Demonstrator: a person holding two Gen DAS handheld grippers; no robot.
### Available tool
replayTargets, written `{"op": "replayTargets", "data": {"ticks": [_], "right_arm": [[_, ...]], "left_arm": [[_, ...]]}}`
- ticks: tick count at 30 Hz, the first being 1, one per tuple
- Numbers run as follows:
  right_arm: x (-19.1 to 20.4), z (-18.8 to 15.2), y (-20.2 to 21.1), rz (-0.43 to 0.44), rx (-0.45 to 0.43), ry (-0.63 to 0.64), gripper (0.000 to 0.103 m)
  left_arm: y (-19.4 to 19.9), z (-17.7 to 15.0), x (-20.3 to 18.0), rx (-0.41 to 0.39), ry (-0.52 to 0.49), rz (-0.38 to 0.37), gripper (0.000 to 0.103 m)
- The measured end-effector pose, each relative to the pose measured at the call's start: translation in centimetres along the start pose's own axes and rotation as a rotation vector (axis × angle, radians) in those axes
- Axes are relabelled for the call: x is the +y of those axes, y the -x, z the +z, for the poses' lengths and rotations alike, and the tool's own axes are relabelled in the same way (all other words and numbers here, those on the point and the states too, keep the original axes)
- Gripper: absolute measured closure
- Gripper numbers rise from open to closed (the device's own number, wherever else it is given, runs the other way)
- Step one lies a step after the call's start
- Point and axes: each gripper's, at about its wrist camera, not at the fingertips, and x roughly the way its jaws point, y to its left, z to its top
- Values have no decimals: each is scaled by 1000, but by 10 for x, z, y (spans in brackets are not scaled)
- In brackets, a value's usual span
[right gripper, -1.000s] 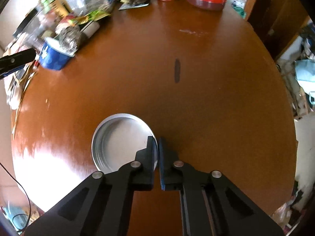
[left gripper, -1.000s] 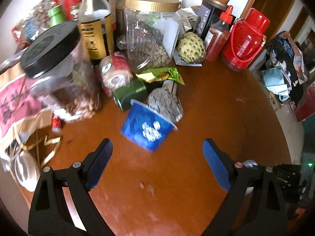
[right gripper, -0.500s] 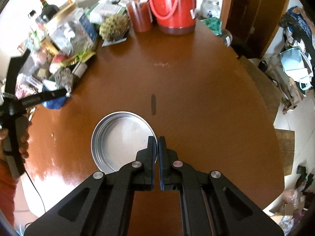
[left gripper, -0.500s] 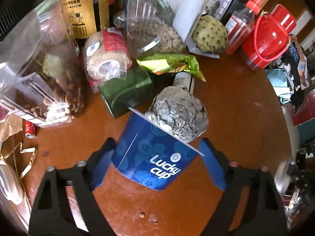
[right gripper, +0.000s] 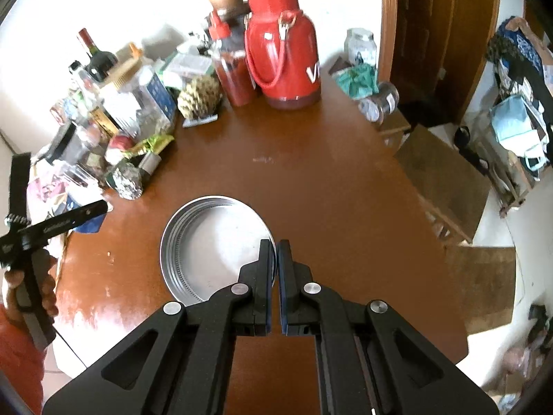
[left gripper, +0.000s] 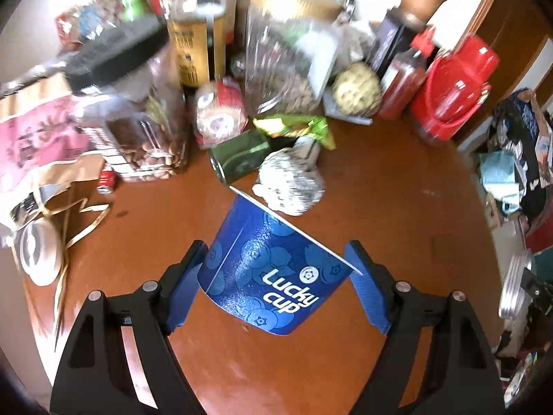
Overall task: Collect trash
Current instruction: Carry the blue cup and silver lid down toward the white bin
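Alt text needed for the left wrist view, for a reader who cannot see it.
The left gripper is shut on a blue Lucky cup, lying tilted on the brown table. Behind the cup sits a crumpled foil ball, then crowded jars, bottles and a red thermos.

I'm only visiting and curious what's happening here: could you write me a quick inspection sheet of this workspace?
Surface: round brown table, bare in the middle.
Job's things: blue cup, tilted; metal lid; crumpled foil ball beyond the cup.
Clutter: jars, bottles and a red flask crowd the far edge.
Grippers: left gripper jaws closed on the blue cup; right gripper jaws shut on the lid's rim.
Cables: one thin dark cord, apparently, below the person's hand.
Surroundings: wooden door.
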Motion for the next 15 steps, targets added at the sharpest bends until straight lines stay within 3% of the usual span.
{"op": "replayTargets", "data": {"ticks": [8, 15], "right_arm": [[-30, -4, 47, 92, -97, 97, 100], [-52, -10, 88, 158, -166, 214, 100]], "left_arm": [[84, -35, -53, -151, 64, 30, 23], [154, -86, -114, -286, 121, 26, 23]]}}
